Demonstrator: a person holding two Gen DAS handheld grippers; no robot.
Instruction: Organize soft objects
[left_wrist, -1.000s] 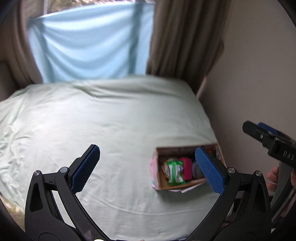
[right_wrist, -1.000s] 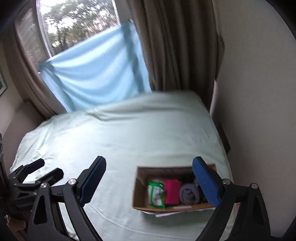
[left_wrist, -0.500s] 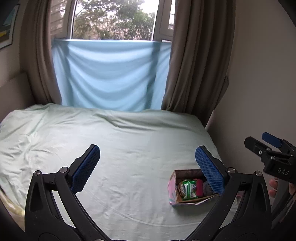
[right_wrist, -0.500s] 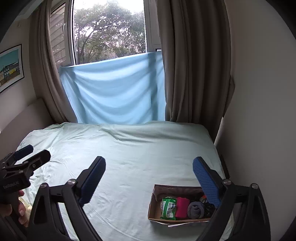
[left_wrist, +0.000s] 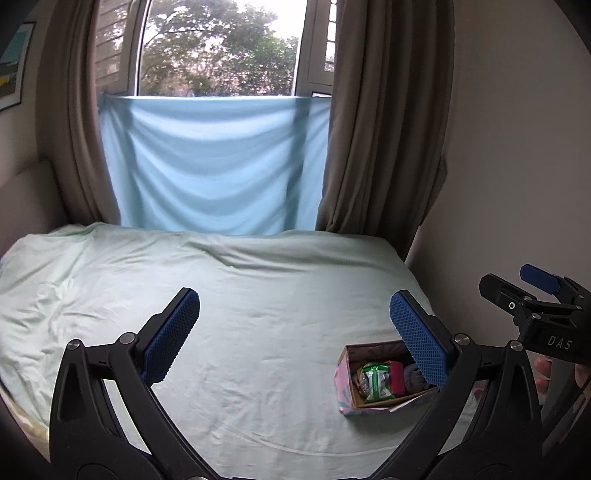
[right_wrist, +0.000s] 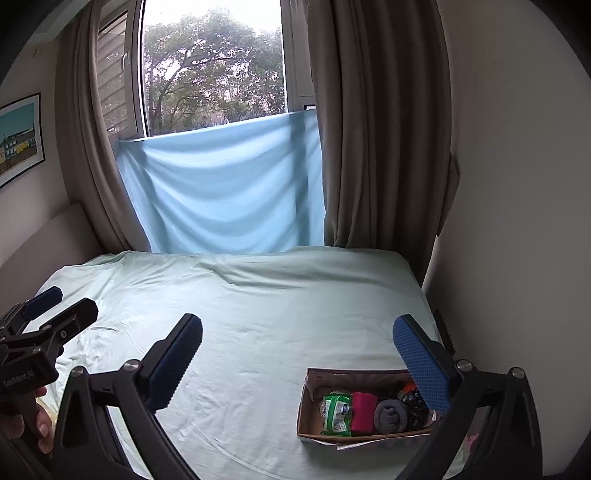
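A small cardboard box (right_wrist: 308, 410) sits on the bed near its right front corner; it also shows in the left wrist view (left_wrist: 341, 384). Inside lie a green packet (right_wrist: 335, 413), a pink rolled cloth (right_wrist: 364, 411), a grey rolled sock (right_wrist: 389, 415) and a dark patterned item (right_wrist: 413, 402). My left gripper (left_wrist: 295, 336) is open and empty, held above the bed. My right gripper (right_wrist: 297, 354) is open and empty, with its right finger (right_wrist: 421, 362) in front of the box's right end. Each gripper shows at the edge of the other's view.
The bed has a pale green sheet (right_wrist: 258, 314). A light blue cloth (right_wrist: 221, 192) hangs over the lower window, with brown curtains (right_wrist: 376, 129) on both sides. A bare wall (right_wrist: 517, 184) runs along the bed's right edge. A framed picture (right_wrist: 18, 140) hangs left.
Both grippers have pulled up and back from the bed. The box now looks smaller and lower in both views, and the window has come into sight. Both stay open.
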